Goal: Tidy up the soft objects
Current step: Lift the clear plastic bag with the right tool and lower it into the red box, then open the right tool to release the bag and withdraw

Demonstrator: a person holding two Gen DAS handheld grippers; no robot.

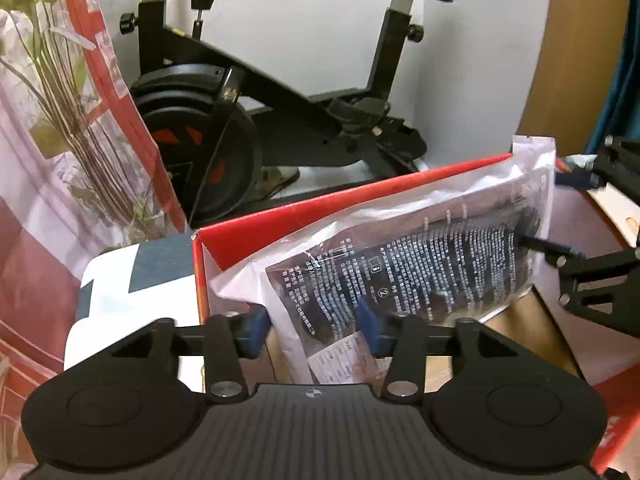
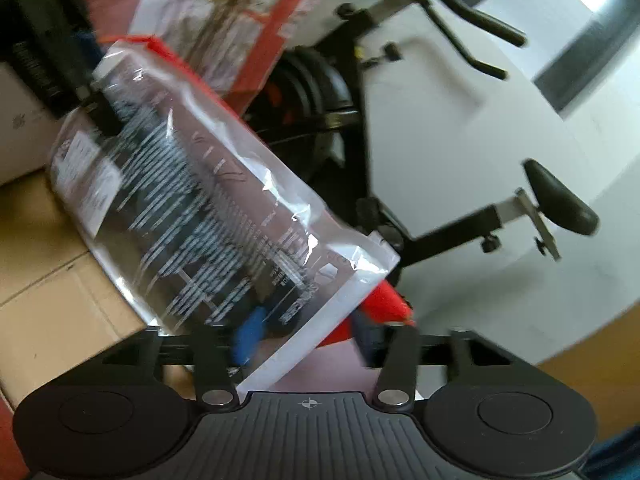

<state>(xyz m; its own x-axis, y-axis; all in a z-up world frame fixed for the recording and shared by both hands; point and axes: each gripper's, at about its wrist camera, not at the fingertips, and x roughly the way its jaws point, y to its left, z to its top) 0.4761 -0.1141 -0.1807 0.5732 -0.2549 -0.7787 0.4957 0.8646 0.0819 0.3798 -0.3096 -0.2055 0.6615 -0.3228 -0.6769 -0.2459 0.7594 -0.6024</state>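
A clear plastic bag [image 1: 420, 264] holding a dark soft item, printed with white text, leans inside an open red cardboard box [image 1: 304, 216]. My left gripper [image 1: 314, 330] is open, its blue pads on either side of the bag's lower end, not closed on it. My right gripper [image 2: 304, 332] is open around the bag's [image 2: 192, 200] top edge; it also shows in the left wrist view [image 1: 568, 216] at the far right. The box's red rim [image 2: 384, 304] shows behind the bag in the right wrist view.
A black exercise bike [image 1: 248, 128] stands behind the box against a white wall. A red and pink bag with dried stems [image 1: 60, 112] stands at the left. A white and blue folded cloth [image 1: 132, 280] lies left of the box. A wooden panel [image 1: 580, 60] is right.
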